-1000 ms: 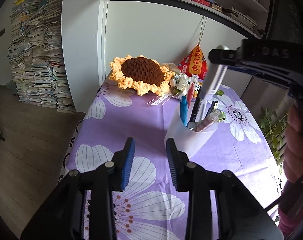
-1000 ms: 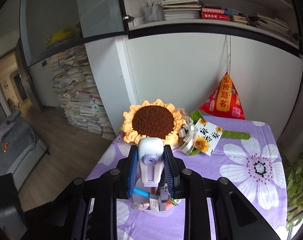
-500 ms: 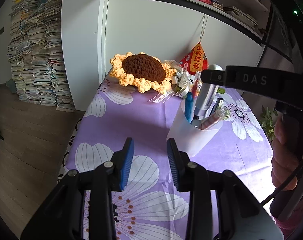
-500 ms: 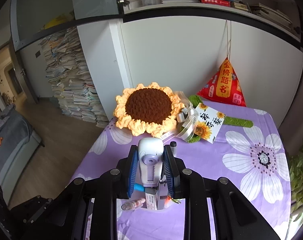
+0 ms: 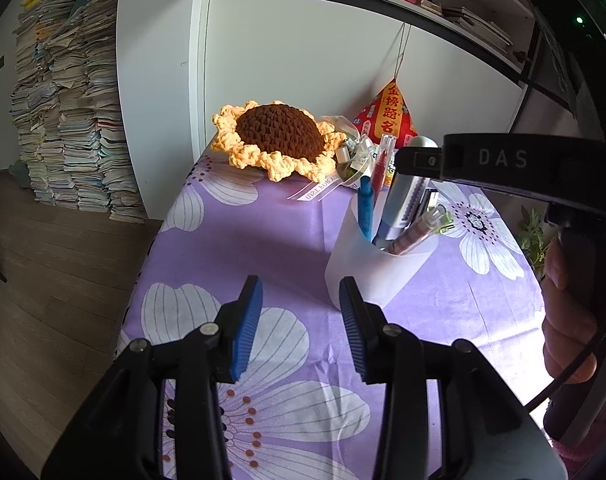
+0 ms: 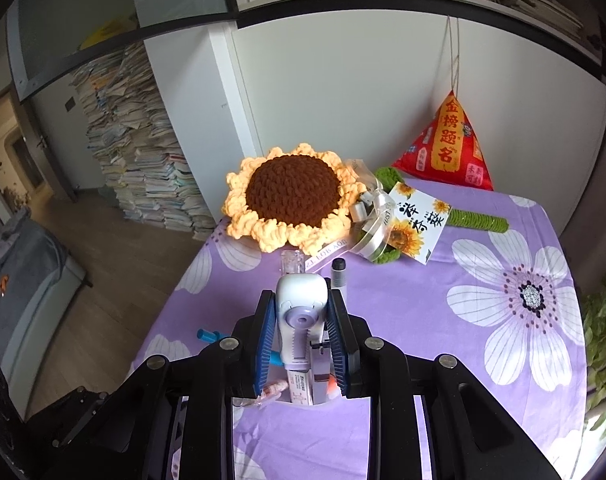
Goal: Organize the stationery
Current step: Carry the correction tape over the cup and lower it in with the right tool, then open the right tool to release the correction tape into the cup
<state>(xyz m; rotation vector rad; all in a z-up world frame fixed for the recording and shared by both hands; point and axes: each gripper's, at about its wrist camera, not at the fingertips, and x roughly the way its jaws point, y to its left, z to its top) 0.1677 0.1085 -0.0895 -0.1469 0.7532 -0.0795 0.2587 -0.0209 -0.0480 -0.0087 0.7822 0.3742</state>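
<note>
A white pen cup [image 5: 373, 270] stands on the purple flowered tablecloth [image 5: 263, 232], holding several pens. My right gripper [image 6: 301, 328] is shut on a white and lilac correction tape [image 6: 301, 320], held upright with its lower end inside the cup; it also shows in the left wrist view [image 5: 409, 196], with the right gripper [image 5: 419, 158] above the cup. My left gripper [image 5: 299, 320] is open and empty, just left of and in front of the cup.
A crocheted sunflower [image 6: 291, 196] with a card and ribbon lies at the table's back. A red triangular pouch [image 6: 449, 148] hangs at the back right. Stacks of books [image 5: 67, 108] stand on the floor at the left. A plant [image 6: 603, 340] is at the right edge.
My right gripper has come down with the correction tape, whose lower end now sits in the cup among the pens. My left gripper stays open and has hardly moved.
</note>
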